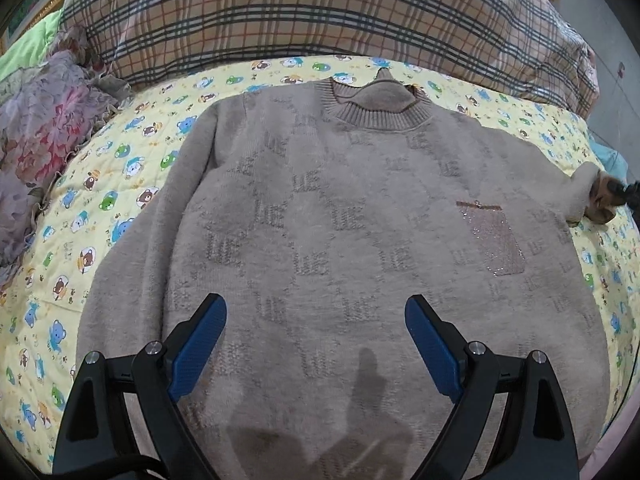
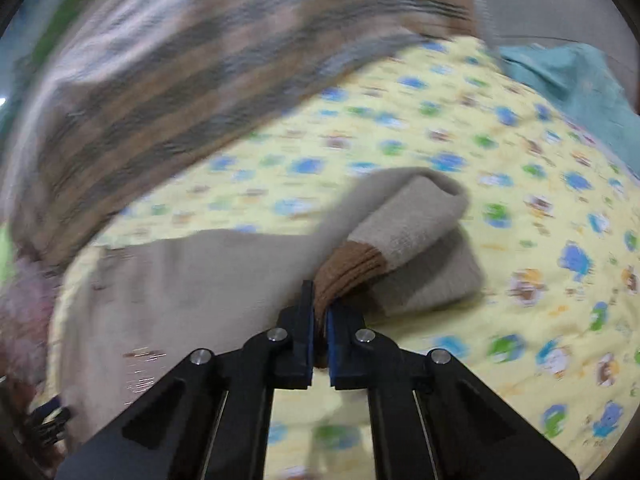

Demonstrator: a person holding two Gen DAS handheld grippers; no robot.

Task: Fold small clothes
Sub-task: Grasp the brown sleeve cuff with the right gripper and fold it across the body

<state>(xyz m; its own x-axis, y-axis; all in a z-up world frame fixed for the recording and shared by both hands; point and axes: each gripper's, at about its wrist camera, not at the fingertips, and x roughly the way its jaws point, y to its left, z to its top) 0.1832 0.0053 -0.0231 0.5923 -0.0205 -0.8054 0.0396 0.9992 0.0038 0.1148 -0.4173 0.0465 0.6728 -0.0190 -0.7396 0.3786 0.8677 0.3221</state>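
Note:
A beige knit sweater lies flat, front up, on a yellow cartoon-print quilt, collar at the far side, a sparkly pocket on its right chest. My left gripper is open and empty, hovering over the sweater's lower part. My right gripper is shut on the brown cuff of the right sleeve, which is doubled back on itself. That cuff and gripper tip show at the right edge of the left wrist view. The right wrist view is motion-blurred.
A plaid blanket is heaped behind the sweater. Floral fabric lies at the left. Teal cloth sits at the quilt's far right edge.

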